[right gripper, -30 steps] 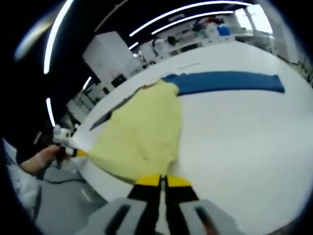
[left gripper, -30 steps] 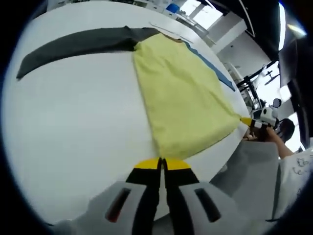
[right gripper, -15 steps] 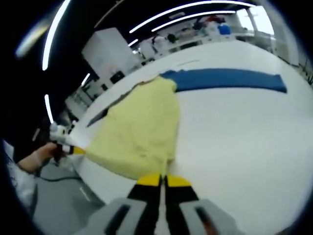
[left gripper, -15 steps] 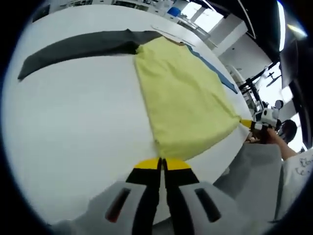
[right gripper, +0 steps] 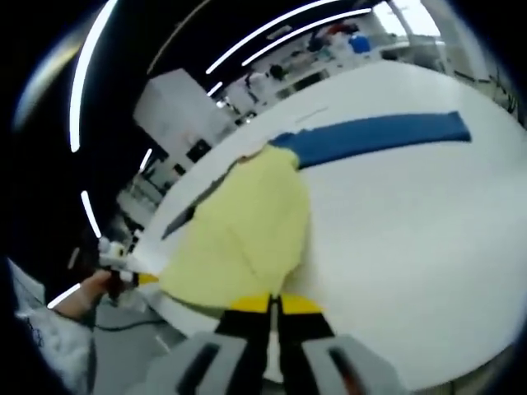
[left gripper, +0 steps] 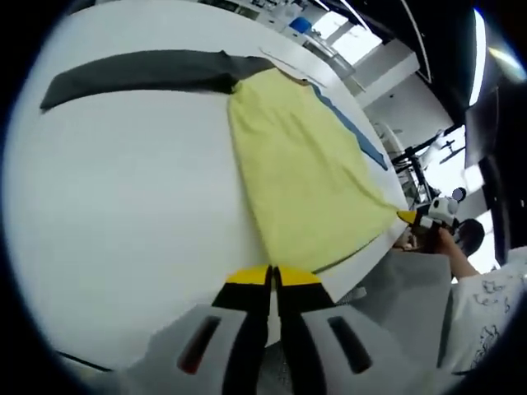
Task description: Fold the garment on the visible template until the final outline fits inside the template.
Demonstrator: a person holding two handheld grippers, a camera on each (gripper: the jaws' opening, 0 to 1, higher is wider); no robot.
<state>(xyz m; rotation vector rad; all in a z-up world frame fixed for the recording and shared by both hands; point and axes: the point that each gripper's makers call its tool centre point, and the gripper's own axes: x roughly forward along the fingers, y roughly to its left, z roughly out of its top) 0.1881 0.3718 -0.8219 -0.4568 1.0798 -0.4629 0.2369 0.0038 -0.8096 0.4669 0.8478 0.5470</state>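
A yellow garment (left gripper: 305,173) lies lengthwise on the white table (left gripper: 107,206), its near edge at the table's rim. A dark grey band (left gripper: 132,72) runs left from its far end and a blue band (left gripper: 354,127) runs along its right side. My left gripper (left gripper: 272,276) is shut on the garment's near left corner. My right gripper (left gripper: 406,217) pinches the other near corner. In the right gripper view, the right gripper (right gripper: 272,303) is shut at the garment's (right gripper: 239,234) near edge, the blue band (right gripper: 370,136) stretches right, and the left gripper (right gripper: 146,279) holds the far corner.
A person's hand (left gripper: 440,243) grips the right tool beyond the table's edge, above a grey floor. Bare white tabletop (right gripper: 412,230) spreads to the right of the garment. Shelves and ceiling lights (right gripper: 272,37) stand behind the table.
Both views have tilted a little as the hands moved. Both grippers keep their hold on the near corners, and the garment stays stretched flat between them.
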